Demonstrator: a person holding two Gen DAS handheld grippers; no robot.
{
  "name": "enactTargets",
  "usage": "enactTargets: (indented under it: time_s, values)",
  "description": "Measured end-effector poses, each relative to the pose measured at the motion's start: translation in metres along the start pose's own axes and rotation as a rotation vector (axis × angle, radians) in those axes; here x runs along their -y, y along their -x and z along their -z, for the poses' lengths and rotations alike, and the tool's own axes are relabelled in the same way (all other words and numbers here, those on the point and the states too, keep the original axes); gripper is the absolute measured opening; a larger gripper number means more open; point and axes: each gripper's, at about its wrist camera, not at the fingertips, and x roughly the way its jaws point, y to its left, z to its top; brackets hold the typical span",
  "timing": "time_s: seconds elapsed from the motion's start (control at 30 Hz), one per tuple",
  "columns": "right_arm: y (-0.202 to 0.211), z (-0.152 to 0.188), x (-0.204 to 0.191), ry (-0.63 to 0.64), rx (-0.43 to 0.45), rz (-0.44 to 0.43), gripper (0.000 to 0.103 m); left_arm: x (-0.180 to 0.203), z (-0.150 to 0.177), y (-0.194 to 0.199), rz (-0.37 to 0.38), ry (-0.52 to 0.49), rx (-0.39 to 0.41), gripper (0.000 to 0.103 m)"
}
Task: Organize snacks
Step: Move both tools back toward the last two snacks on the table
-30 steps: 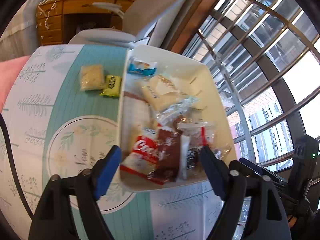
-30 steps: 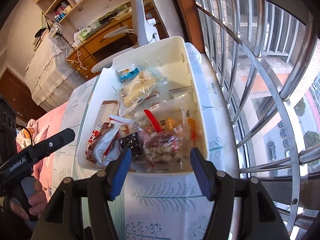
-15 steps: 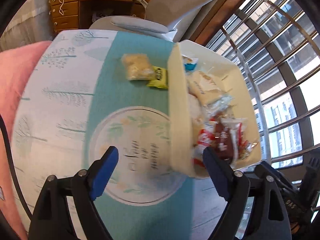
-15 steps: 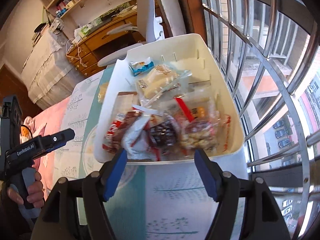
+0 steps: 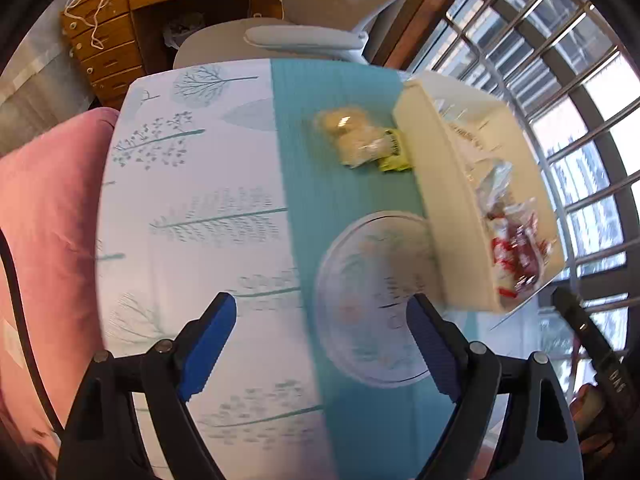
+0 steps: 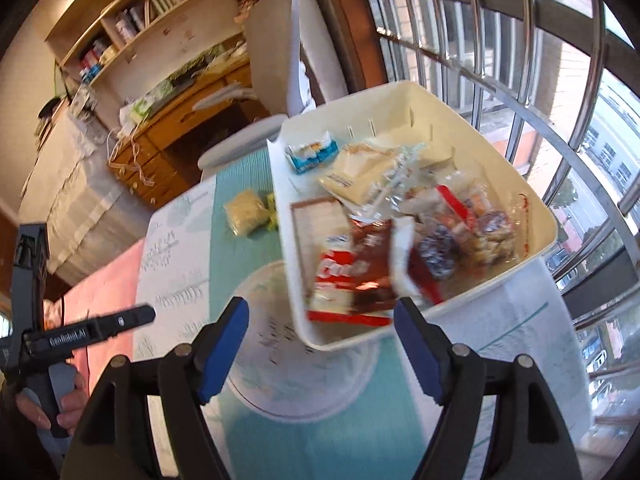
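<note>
Holding your left gripper [image 5: 322, 338] wide apart over the tablecloth [image 5: 192, 208], you have nothing between its blue pads [image 5: 208, 344]; only the printed cloth shows in the gap. Your right gripper [image 6: 322, 342] has its jaws opening, also with nothing gripped, and it sits just in front of the near wall of the white bin [image 6: 532, 256], not touching it.

That bin stands on the table's window side and is packed with snacks: a red packet [image 6: 340, 276] at the near end, a blue-and-white packet [image 6: 312, 154] at the far end, clear wrapped pieces between them. 2 snacks lie outside on the teal stripe, just beside the bin's long wall: a pale cracker pack [image 5: 352, 140] and a yellow-green wrapper [image 5: 394, 156], touching each other. Your hand [image 6: 60, 404] on the other gripper's handle shows at the left edge of the right wrist view.
</note>
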Motion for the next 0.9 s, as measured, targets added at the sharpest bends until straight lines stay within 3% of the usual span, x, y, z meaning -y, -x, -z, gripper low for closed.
enactTargets:
  time_s: [0.23,0.3,0.47,0.6,0.9]
  values:
    - [-0.008,-0.001,-0.043,-0.074,0.085,0.024,0.076,-0.031,-0.027,0.003,-0.015,-0.028,-0.047,0.086]
    - [-0.012,-0.004,-0.053,-0.071,0.108,0.039,0.076,-0.035,-0.039,-0.003,-0.062,-0.018,-0.083,0.086]
    - [-0.027,-0.007,-0.080,-0.084,0.181,0.161,0.076,-0.037,-0.068,-0.013,-0.065,0.003,-0.100,0.086]
    - [-0.057,-0.010,-0.097,-0.063,0.180,0.260,0.076,-0.031,-0.094,-0.033,-0.082,0.012,-0.147,0.086]
    - [-0.110,-0.011,-0.119,0.024,0.207,0.314,0.076,-0.018,-0.156,-0.093,-0.041,0.157,-0.270,0.086]
